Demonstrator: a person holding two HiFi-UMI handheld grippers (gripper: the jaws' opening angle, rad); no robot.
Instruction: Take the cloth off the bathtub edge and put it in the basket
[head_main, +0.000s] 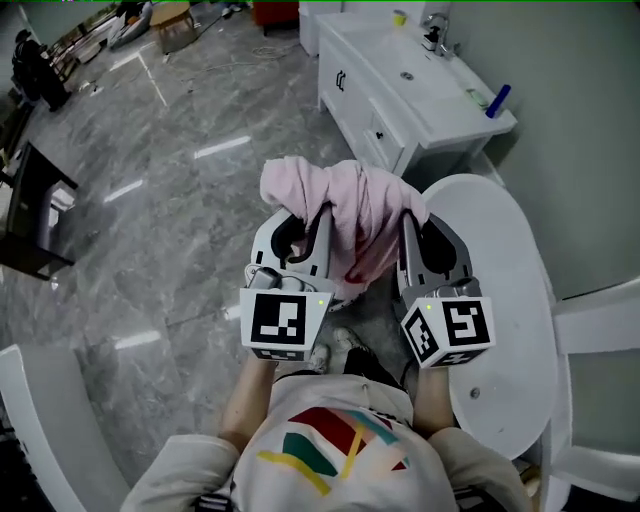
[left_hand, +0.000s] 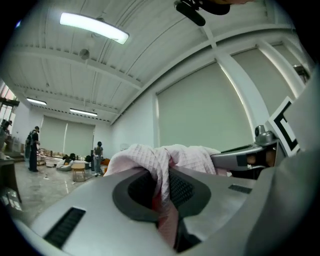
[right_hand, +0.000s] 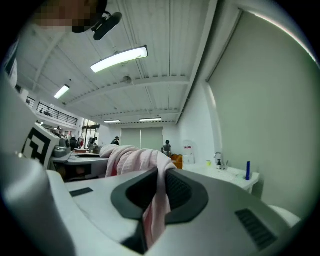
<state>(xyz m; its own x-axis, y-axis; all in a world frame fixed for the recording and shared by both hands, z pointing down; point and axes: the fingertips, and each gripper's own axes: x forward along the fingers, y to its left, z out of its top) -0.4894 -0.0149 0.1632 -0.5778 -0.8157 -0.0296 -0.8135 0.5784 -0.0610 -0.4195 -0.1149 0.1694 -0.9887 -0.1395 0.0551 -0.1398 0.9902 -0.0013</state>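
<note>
Pink cloth (head_main: 345, 205) carry: hold both grips firm and level on the way to the basket, which no view shows, so the hanging fold cannot slip out.
Left claw (head_main: 300, 225): closed on one bunched end.
Right claw (head_main: 420, 228): closed on the other end.
Cloth place: in the air between the claws, beside the bathtub (head_main: 520, 300), off its edge.
Cloth look: soft, waffle-textured, heaped on top, drooping below.
</note>
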